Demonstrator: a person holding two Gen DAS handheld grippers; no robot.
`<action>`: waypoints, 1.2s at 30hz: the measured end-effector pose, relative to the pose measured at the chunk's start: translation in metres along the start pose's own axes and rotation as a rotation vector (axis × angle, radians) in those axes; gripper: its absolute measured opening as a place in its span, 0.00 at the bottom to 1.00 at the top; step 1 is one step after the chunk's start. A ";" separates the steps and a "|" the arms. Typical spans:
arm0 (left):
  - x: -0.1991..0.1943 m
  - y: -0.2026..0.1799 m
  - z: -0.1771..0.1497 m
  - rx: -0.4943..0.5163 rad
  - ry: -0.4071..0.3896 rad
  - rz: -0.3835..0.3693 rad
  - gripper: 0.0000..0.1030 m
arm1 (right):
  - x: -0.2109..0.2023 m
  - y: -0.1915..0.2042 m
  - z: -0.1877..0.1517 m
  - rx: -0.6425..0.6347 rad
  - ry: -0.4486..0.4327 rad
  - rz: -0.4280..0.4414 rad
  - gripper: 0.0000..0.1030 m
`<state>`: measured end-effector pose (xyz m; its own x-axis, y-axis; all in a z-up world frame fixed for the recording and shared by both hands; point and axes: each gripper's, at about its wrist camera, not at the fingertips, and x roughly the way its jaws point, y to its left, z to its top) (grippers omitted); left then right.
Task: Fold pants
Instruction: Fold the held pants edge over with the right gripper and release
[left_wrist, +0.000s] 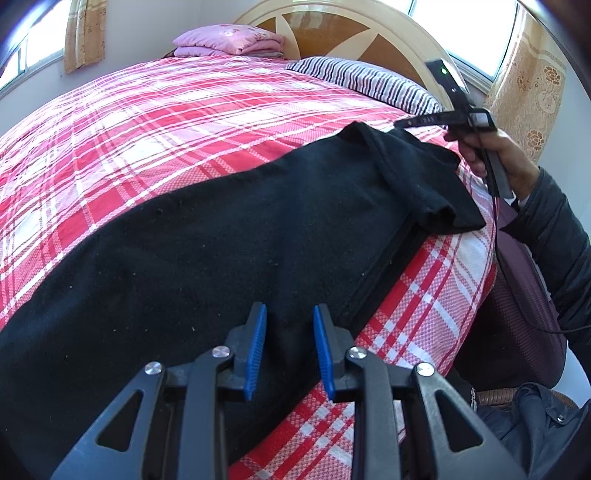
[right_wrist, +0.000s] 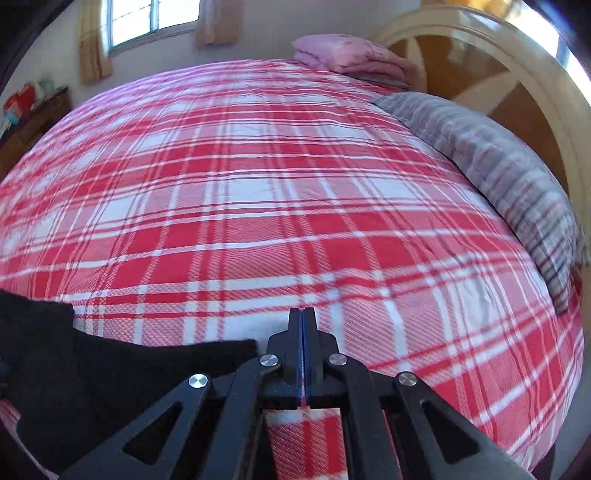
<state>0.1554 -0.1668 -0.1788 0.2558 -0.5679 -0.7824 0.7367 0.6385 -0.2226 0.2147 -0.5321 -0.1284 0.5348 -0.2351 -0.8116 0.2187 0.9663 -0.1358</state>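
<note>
While the black pants lie stretched as a long band from the lower left of the left wrist view up toward the upper right, the left gripper hovers over them at the bottom centre with its blue pads spread apart and nothing between them. One end of the pants is rumpled at the right of this frame, near the edge of the red plaid bedspread, and the cloth looks already doubled lengthwise, one leg on the other. At the upper right the person's right hand holds the other tool above that rumpled end. A striped pillow and a pink folded blanket sit near the headboard at the top.

Turning to the right wrist view, the right gripper at the bottom centre has its jaws pressed together with no cloth visible between them; only a corner of the pants shows at the lower left, beside the tool. Plaid bedspread fills the rest of the frame.

To do this step well, I judge each tool should pinch a corner of one end through all layers, lift evenly, and carry it to the other end with edges aligned, smoothing the rumpled part first.
</note>
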 end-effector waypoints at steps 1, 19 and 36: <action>-0.002 0.001 -0.001 -0.004 -0.004 0.001 0.28 | -0.009 -0.003 -0.003 0.009 -0.015 -0.017 0.01; -0.026 0.025 -0.014 -0.110 -0.099 0.053 0.28 | -0.119 0.192 -0.149 -0.619 -0.083 0.143 0.59; -0.012 -0.028 -0.017 0.156 -0.076 0.080 0.28 | -0.156 0.082 -0.074 -0.181 -0.172 0.176 0.04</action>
<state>0.1210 -0.1690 -0.1729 0.3593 -0.5597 -0.7467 0.7990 0.5980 -0.0637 0.0892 -0.4089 -0.0549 0.6855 -0.0617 -0.7255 -0.0306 0.9931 -0.1133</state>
